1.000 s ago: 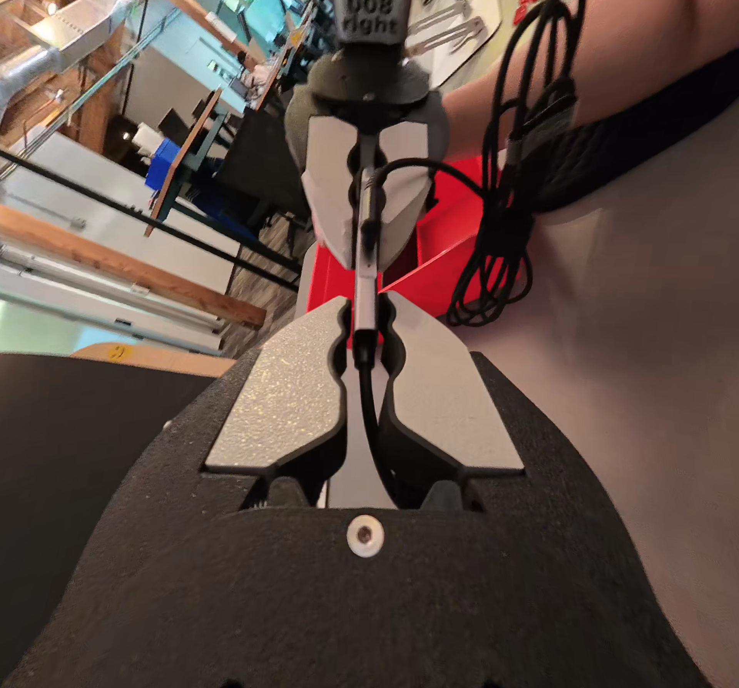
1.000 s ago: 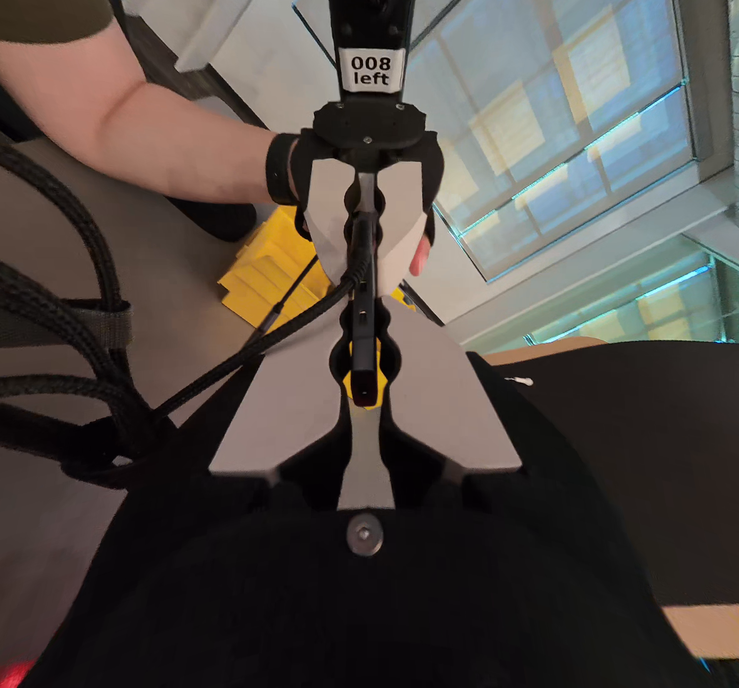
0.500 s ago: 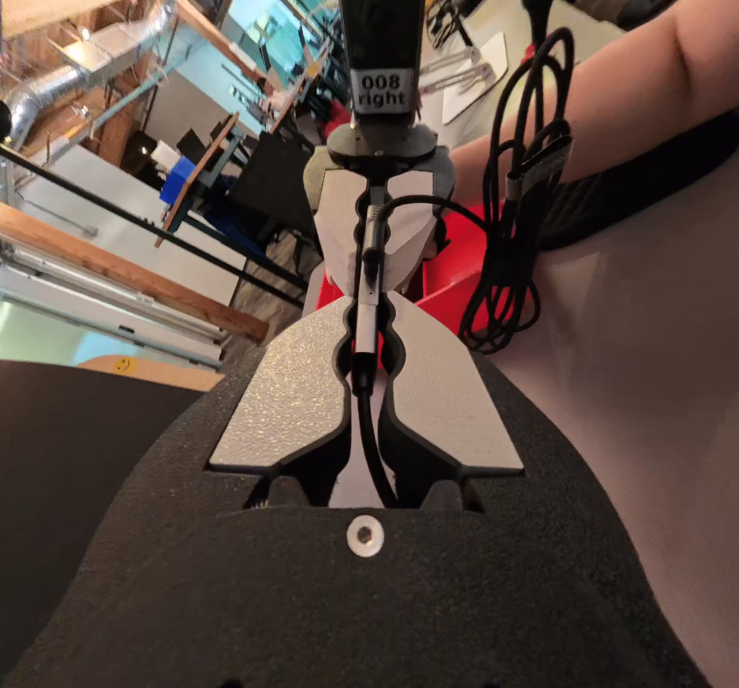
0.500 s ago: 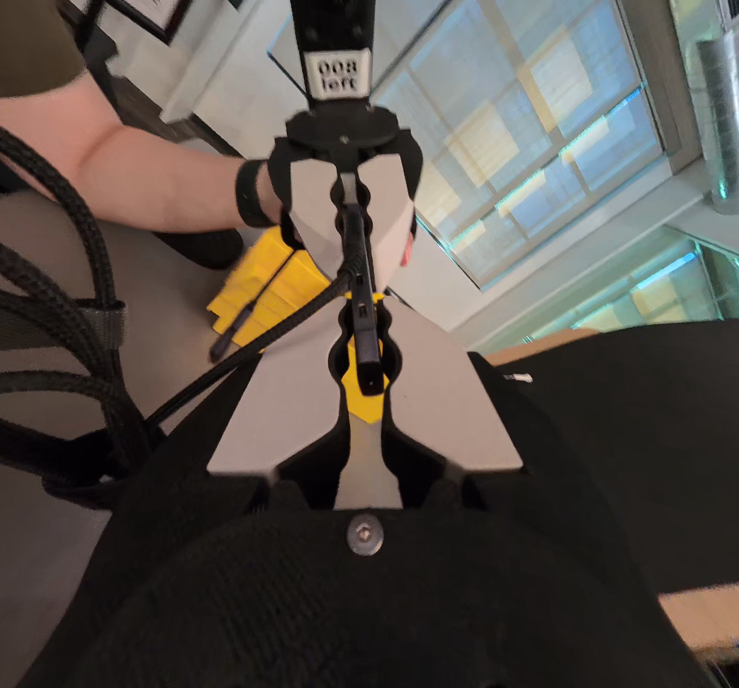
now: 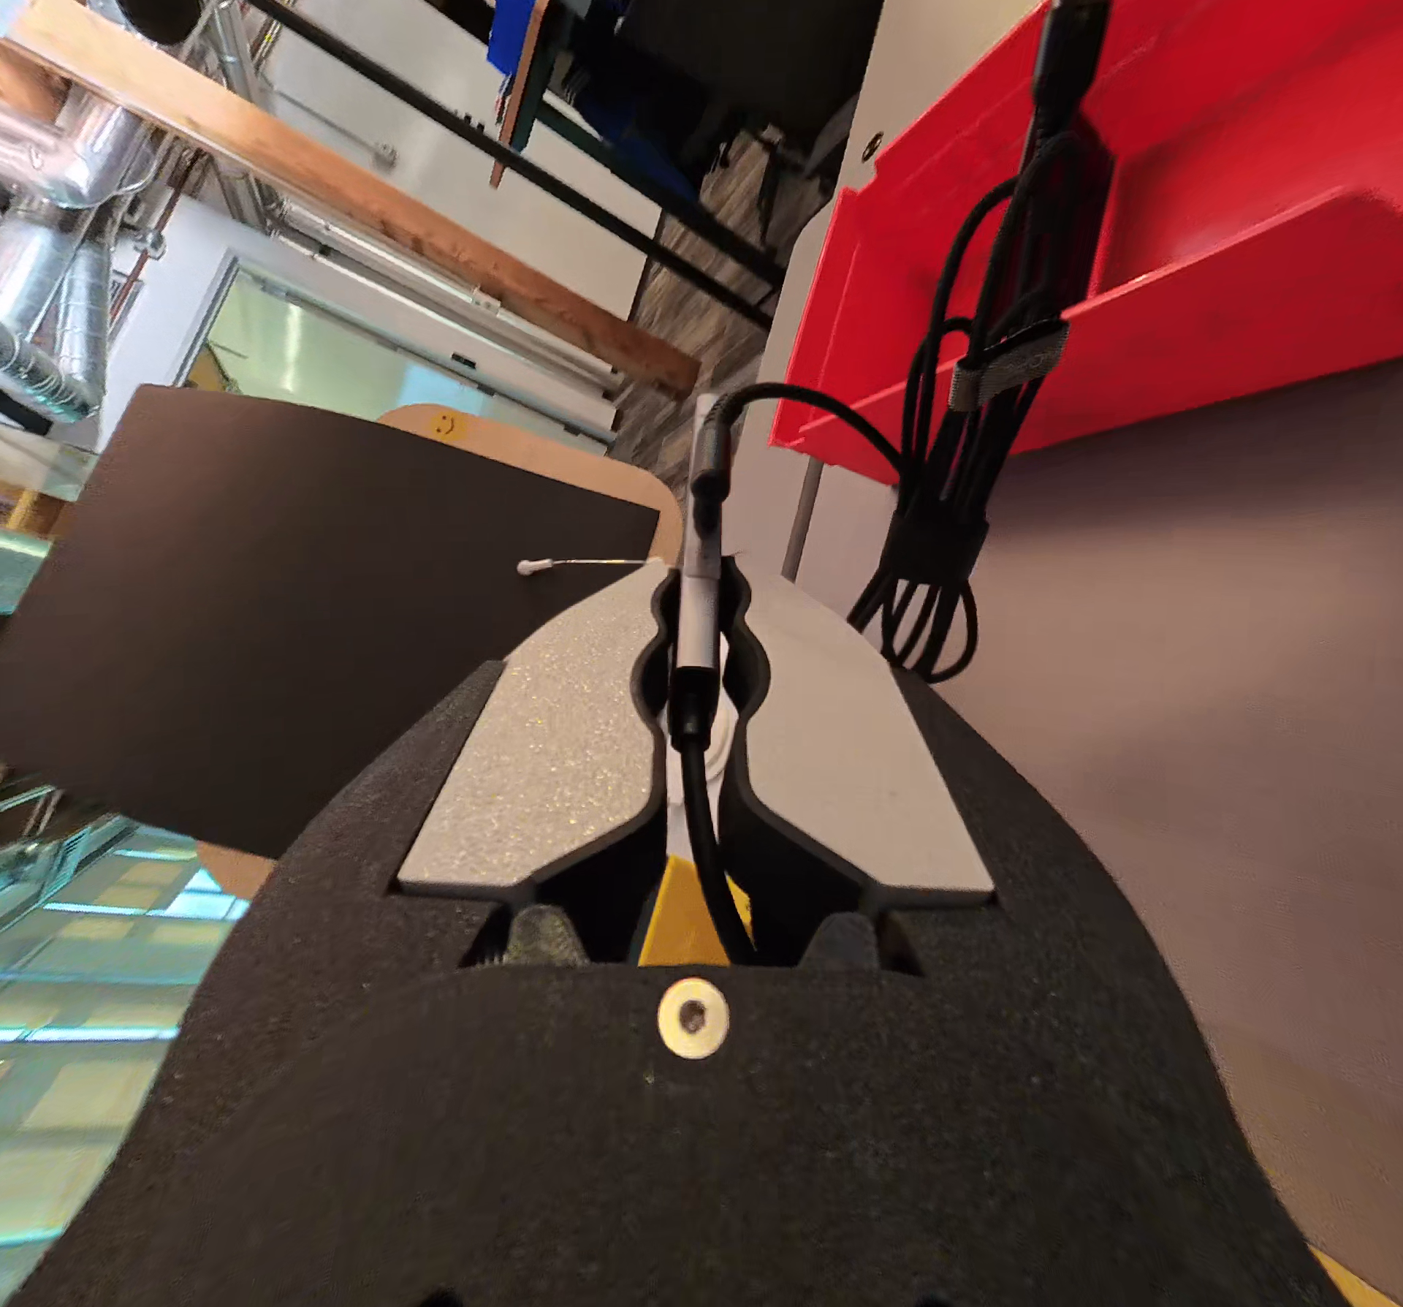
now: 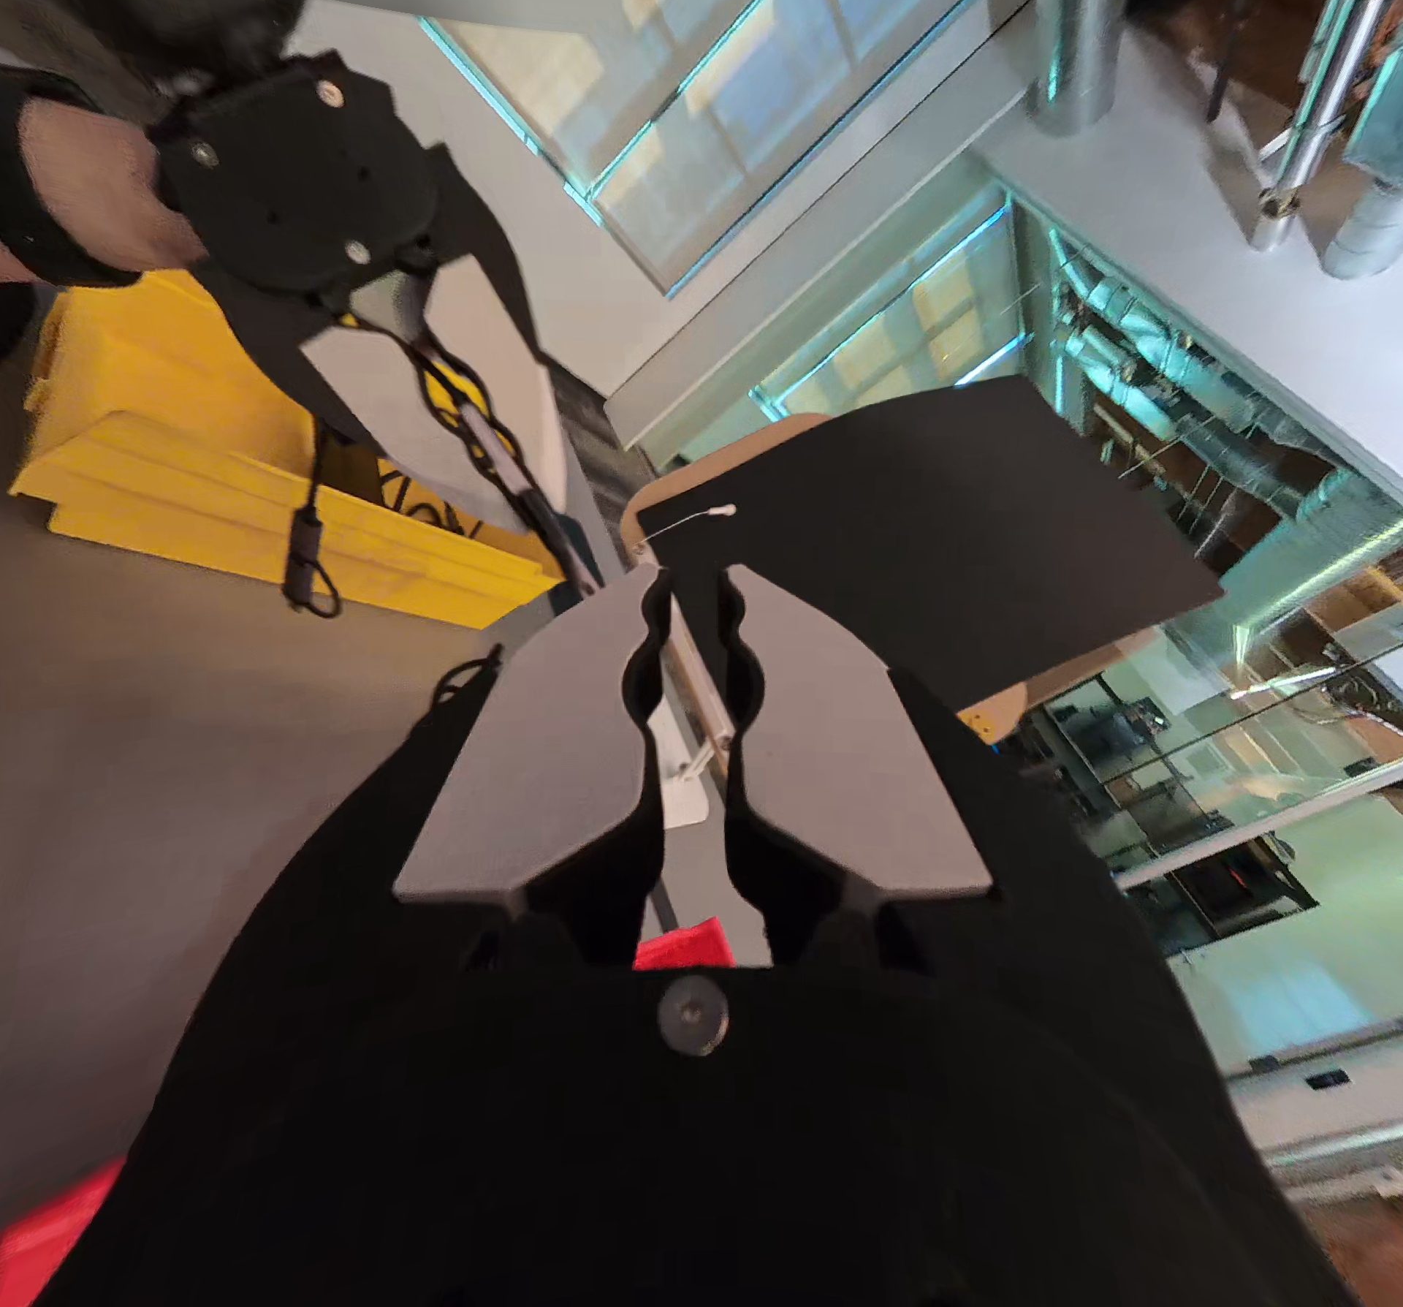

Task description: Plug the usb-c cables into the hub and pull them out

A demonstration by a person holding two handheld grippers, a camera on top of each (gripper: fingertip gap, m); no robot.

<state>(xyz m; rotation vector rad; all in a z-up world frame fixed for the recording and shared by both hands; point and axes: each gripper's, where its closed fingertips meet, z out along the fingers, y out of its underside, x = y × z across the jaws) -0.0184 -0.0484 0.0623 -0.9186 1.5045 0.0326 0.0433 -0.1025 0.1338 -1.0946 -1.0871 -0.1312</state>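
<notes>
Hub (image 5: pixel 697 617): slim silver bar, clamped between the fingers of the left hand-held gripper (image 5: pixel 702 587), held up off the tabletop (image 5: pixel 1184 663). One usb-c cable plug (image 5: pixel 710 450) sits in the hub's far end; its black cord arcs right to a strapped cable bundle (image 5: pixel 937 511) hanging in front of a red bin (image 5: pixel 1215 131). The hub's own black lead (image 5: pixel 702 800) trails back between the fingers toward the camera.

Right hand-held gripper (image 6: pixel 695 576): jaws parted, nothing between them, well apart from the hub. In the right wrist view the left hand-held gripper shows up-left, gripping the hub (image 6: pixel 497 446), a cable end (image 6: pixel 304 549) dangling in front of a yellow bin (image 6: pixel 190 496). Motion blur there, so plug detail can't be read.

Progress, as a judgement: one cable looks seated, so a plug-in step reads as done with the right side let go. Left: pull that plug out, and any other cables. Can't tell how many cables or cycles are already through. A black board (image 5: pixel 304 587) stands behind.
</notes>
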